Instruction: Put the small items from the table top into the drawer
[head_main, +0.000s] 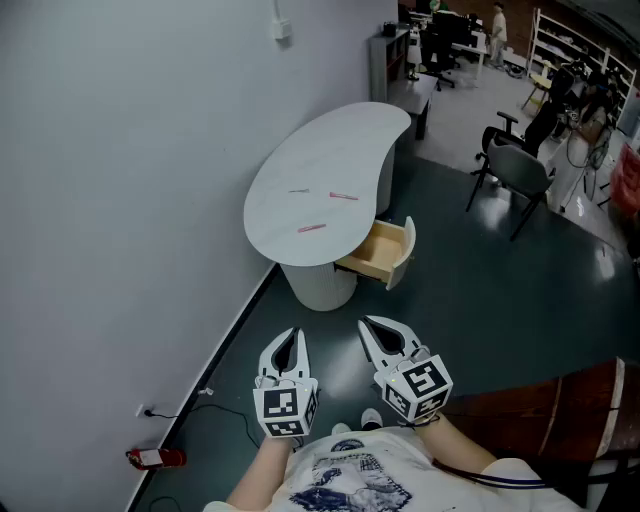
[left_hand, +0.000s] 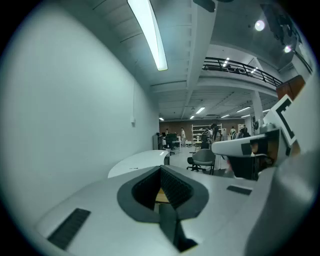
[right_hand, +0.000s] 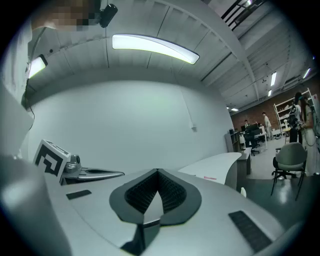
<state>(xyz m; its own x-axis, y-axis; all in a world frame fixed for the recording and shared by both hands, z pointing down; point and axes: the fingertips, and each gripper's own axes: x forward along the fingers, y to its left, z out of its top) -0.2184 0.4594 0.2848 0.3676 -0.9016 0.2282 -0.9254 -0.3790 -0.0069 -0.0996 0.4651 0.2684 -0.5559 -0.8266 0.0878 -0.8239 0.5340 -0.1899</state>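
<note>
A white kidney-shaped table (head_main: 350, 140) stands against the wall, well ahead of me. Three small pink stick-like items lie on its top: one (head_main: 299, 191) at the left, one (head_main: 344, 196) in the middle, one (head_main: 311, 228) nearest the front edge. Under the front right edge a wooden drawer (head_main: 380, 252) is pulled open and looks empty. My left gripper (head_main: 292, 331) and right gripper (head_main: 366, 322) are held low in front of my body, side by side above the floor, far short of the table. Both are shut with nothing in them. The right gripper view shows the table (right_hand: 215, 162) with a pink item (right_hand: 210, 177).
A grey wall runs along the left. A black office chair (head_main: 515, 170) stands right of the table on dark floor. A red object (head_main: 155, 458) and a cable from a wall socket (head_main: 146, 411) lie on the floor at lower left. Desks and shelves fill the far room.
</note>
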